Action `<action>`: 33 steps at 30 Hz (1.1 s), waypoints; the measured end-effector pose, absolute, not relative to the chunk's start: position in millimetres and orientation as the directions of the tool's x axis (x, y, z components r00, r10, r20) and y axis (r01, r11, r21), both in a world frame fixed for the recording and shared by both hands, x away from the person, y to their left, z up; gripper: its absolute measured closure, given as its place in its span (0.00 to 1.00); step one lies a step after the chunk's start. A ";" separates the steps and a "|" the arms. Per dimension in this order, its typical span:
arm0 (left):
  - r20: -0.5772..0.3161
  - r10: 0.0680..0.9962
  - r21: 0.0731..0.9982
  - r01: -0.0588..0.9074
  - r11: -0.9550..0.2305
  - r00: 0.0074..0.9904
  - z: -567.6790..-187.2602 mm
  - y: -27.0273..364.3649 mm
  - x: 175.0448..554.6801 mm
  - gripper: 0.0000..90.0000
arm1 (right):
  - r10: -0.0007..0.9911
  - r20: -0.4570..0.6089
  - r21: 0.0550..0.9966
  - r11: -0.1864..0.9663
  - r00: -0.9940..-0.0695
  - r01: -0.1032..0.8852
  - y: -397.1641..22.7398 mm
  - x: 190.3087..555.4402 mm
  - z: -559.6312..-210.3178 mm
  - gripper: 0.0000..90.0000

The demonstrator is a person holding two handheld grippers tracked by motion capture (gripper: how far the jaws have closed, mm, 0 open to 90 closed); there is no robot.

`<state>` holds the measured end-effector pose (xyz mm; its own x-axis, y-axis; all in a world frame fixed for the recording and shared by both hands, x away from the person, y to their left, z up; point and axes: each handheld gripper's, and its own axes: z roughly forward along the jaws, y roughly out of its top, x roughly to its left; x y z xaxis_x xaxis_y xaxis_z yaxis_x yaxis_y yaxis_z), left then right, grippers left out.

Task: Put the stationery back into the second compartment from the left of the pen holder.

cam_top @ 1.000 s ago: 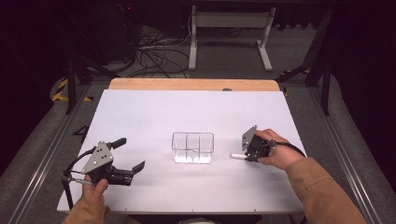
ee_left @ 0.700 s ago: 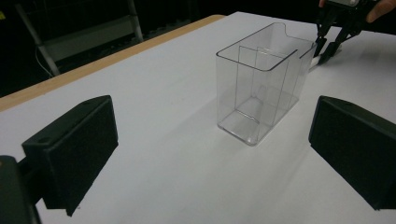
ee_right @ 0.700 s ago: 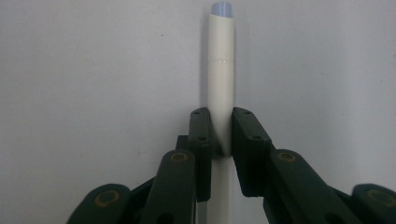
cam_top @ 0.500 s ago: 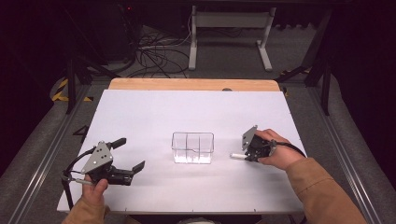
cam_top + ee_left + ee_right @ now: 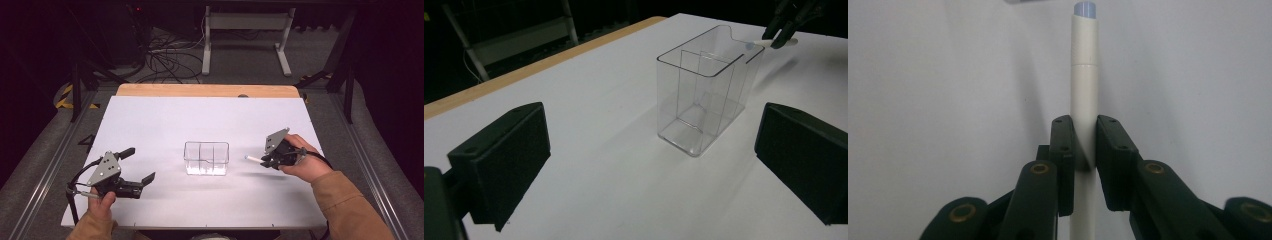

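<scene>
High view, left to right: the left gripper (image 5: pixel 134 182) rests near the white table's (image 5: pixel 165 125) front left corner, jaws spread and empty. The clear plastic divided box (image 5: pixel 206 158) stands mid-table. Beside it, the right gripper (image 5: pixel 263 161), pinching a cream cylindrical pen with a pale blue tip (image 5: pixel 252 158), has risen slightly since a second ago, likely heading for the box.

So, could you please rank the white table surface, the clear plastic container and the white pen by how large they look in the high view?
1. White table surface, by far the largest.
2. Clear plastic container, standing mid-table.
3. White pen, a thin stick clamped in the right gripper; part of it is hidden by the fingers, but it still looks plainly smallest.
</scene>
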<state>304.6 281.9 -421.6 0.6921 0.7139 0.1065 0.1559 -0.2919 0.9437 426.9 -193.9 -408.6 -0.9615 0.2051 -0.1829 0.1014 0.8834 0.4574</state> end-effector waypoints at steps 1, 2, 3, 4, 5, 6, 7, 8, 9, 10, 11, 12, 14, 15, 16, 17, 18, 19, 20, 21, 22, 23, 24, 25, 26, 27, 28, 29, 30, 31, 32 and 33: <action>0.106 0.714 0.944 0.156 -0.292 0.692 -421.6 282.0 304.6 0.02 | 0.209 -0.183 0.474 0.875 -0.961 0.100 -194.3 426.6 -407.1 0.88; 0.107 0.714 0.944 0.156 -0.292 0.692 -421.6 282.0 304.6 0.02 | 0.220 -0.182 0.486 0.867 -0.958 0.107 -194.7 425.6 -404.9 0.88; 0.107 0.714 0.944 0.156 -0.292 0.692 -421.6 282.1 304.6 0.02 | 0.229 -0.176 0.500 0.859 -0.957 0.113 -195.2 424.6 -403.0 0.88; 0.106 0.714 0.944 0.156 -0.291 0.692 -421.7 282.1 304.5 0.02 | 0.242 -0.170 0.516 0.848 -0.955 0.123 -195.5 423.6 -401.2 0.88; 0.106 0.714 0.944 0.156 -0.291 0.692 -421.7 282.1 304.5 0.02 | 0.251 -0.168 0.530 0.838 -0.953 0.127 -195.8 422.7 -399.1 0.88; 0.106 0.714 0.944 0.156 -0.291 0.692 -421.7 282.1 304.5 0.02 | 0.255 -0.164 0.546 0.828 -0.953 0.128 -196.0 421.9 -397.2 0.88; 0.103 0.715 0.944 0.157 -0.289 0.692 -421.8 281.9 304.5 0.02 | 0.267 -0.161 0.563 0.816 -0.950 0.134 -196.1 420.8 -395.3 0.88; 0.103 0.714 0.944 0.157 -0.289 0.692 -421.8 281.8 304.5 0.02 | 0.277 -0.154 0.577 0.804 -0.948 0.142 -196.0 419.7 -393.5 0.88; 0.103 0.714 0.944 0.158 -0.289 0.692 -421.9 281.8 304.5 0.02 | 0.287 -0.150 0.592 0.793 -0.946 0.146 -195.9 418.8 -392.1 0.88; 0.103 0.714 0.944 0.158 -0.289 0.692 -421.9 281.8 304.6 0.02 | 0.290 -0.154 0.600 0.787 -0.944 0.144 -196.0 418.1 -390.4 0.88; 0.103 0.715 0.944 0.158 -0.288 0.692 -422.0 281.7 304.6 0.02 | 0.299 -0.158 0.614 0.776 -0.941 0.144 -195.8 417.3 -389.1 0.88; 0.103 0.715 0.944 0.158 -0.288 0.691 -422.0 281.8 304.6 0.02 | 0.305 -0.157 0.625 0.767 -0.939 0.144 -195.9 416.6 -387.6 0.88; 0.103 0.715 0.945 0.158 -0.288 0.692 -421.8 281.9 304.4 0.02 | 0.327 -0.147 0.656 0.738 -0.934 0.155 -195.9 415.0 -384.7 0.88; 0.106 0.715 0.944 0.156 -0.291 0.691 -421.7 282.1 304.5 0.02 | 0.335 -0.145 0.671 0.725 -0.931 0.156 -195.8 414.3 -383.3 0.88; 0.106 0.715 0.944 0.156 -0.290 0.691 -421.7 282.1 304.5 0.02 | 0.343 -0.141 0.685 0.711 -0.929 0.159 -195.5 413.5 -382.0 0.88; 0.106 0.715 0.944 0.156 -0.290 0.691 -421.7 282.2 304.5 0.02 | 0.354 -0.137 0.699 0.696 -0.925 0.163 -195.3 412.5 -380.6 0.88; 0.105 0.715 0.944 0.156 -0.289 0.691 -421.7 282.3 304.5 0.02 | 0.362 -0.129 0.713 0.681 -0.923 0.167 -194.8 411.6 -379.5 0.88; 0.106 0.715 0.944 0.155 -0.290 0.691 -421.6 282.3 304.5 0.02 | 0.369 -0.128 0.724 0.669 -0.921 0.168 -194.2 410.6 -378.5 0.88; 0.106 0.715 0.944 0.156 -0.290 0.691 -421.5 282.4 304.5 0.02 | 0.372 -0.130 0.735 0.659 -0.919 0.163 -193.5 409.8 -377.5 0.88; 0.105 0.715 0.944 0.156 -0.289 0.691 -421.5 282.5 304.6 0.02 | 0.378 -0.125 0.748 0.644 -0.917 0.164 -192.4 408.6 -376.5 0.88; 0.103 0.714 0.945 0.156 -0.287 0.693 -421.5 282.7 304.7 0.02 | 0.380 -0.122 0.760 0.630 -0.917 0.160 -191.4 407.6 -375.5 0.88; 0.103 0.715 0.945 0.157 -0.288 0.691 -421.4 283.1 304.6 0.02 | 0.382 -0.115 0.771 0.616 -0.917 0.160 -190.2 406.4 -374.4 0.88; 0.099 0.716 0.945 0.159 -0.284 0.691 -421.5 283.0 304.5 0.02 | 0.386 -0.108 0.784 0.599 -0.916 0.160 -188.7 405.0 -373.3 0.88; 0.098 0.716 0.946 0.160 -0.283 0.691 -421.5 283.1 304.5 0.02 | 0.389 -0.100 0.796 0.584 -0.916 0.161 -187.1 404.0 -372.3 0.88; 0.097 0.716 0.946 0.160 -0.283 0.692 -421.5 283.2 304.5 0.02 | 0.389 -0.097 0.804 0.574 -0.916 0.158 -185.5 403.2 -371.3 0.88; 0.097 0.716 0.946 0.160 -0.283 0.691 -421.5 283.1 304.4 0.02 | 0.390 -0.099 0.810 0.565 -0.916 0.153 -183.7 402.2 -370.4 0.88; 0.098 0.716 0.946 0.159 -0.283 0.692 -421.6 283.1 304.4 0.02 | 0.394 -0.099 0.815 0.559 -0.914 0.153 -182.0 401.0 -369.4 0.88; 0.101 0.715 0.945 0.158 -0.285 0.692 -421.5 283.3 304.6 0.02 | 0.397 -0.099 0.820 0.552 -0.913 0.151 -180.3 400.1 -368.5 0.88; 0.101 0.715 0.945 0.157 -0.285 0.692 -421.6 283.2 304.6 0.02 | 0.396 -0.094 0.827 0.542 -0.913 0.150 -178.8 399.6 -367.7 0.88; 0.100 0.715 0.946 0.158 -0.285 0.692 -421.7 283.2 304.6 0.02 | 0.399 -0.087 0.834 0.531 -0.913 0.152 -177.5 398.9 -366.9 0.88; 0.099 0.715 0.946 0.158 -0.284 0.692 -421.7 283.2 304.5 0.02 | 0.401 -0.085 0.841 0.520 -0.912 0.151 -176.3 398.5 -366.0 0.88; 0.099 0.715 0.945 0.158 -0.285 0.692 -421.8 283.2 304.4 0.02 | 0.405 -0.080 0.847 0.509 -0.911 0.152 -175.2 398.2 -364.9 0.88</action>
